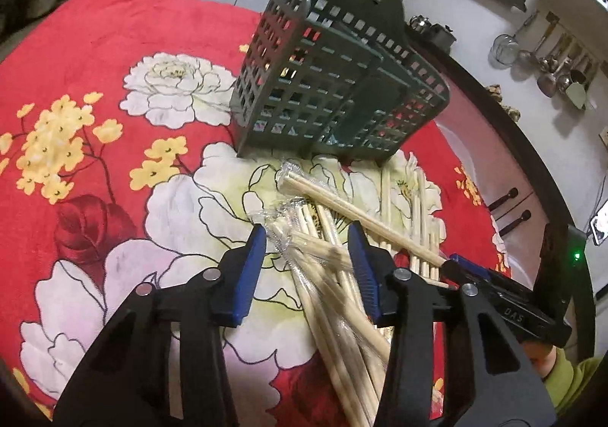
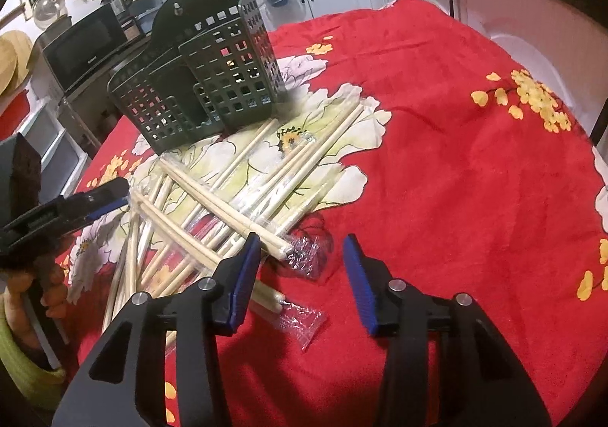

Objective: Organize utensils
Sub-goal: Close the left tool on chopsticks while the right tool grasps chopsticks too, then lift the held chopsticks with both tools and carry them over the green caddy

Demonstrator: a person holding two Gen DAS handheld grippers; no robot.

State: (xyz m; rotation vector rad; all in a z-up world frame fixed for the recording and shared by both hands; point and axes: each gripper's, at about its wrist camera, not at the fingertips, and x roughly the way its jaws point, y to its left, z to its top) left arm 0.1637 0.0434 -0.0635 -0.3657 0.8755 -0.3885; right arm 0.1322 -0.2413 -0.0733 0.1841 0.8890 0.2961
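Note:
A pile of wooden chopsticks [image 1: 334, 275], many in clear plastic sleeves, lies on the red floral cloth in front of a dark green perforated utensil holder [image 1: 334, 85]. My left gripper [image 1: 307, 244] is open, its blue pads on either side of several wrapped chopsticks. The other gripper shows at the right of the left wrist view [image 1: 494, 286]. In the right wrist view the pile [image 2: 228, 206] lies left of centre and the holder [image 2: 201, 77] stands behind it. My right gripper [image 2: 304, 248] is open and empty beside the pile's right end. The left gripper [image 2: 76, 206] shows at the left.
The red floral cloth [image 2: 437, 146] covers the table. An empty clear sleeve [image 2: 304, 320] lies near my right gripper. Kitchen cabinets, a microwave [image 2: 83, 51] and hanging ladles [image 1: 558, 62] stand beyond the table's edge.

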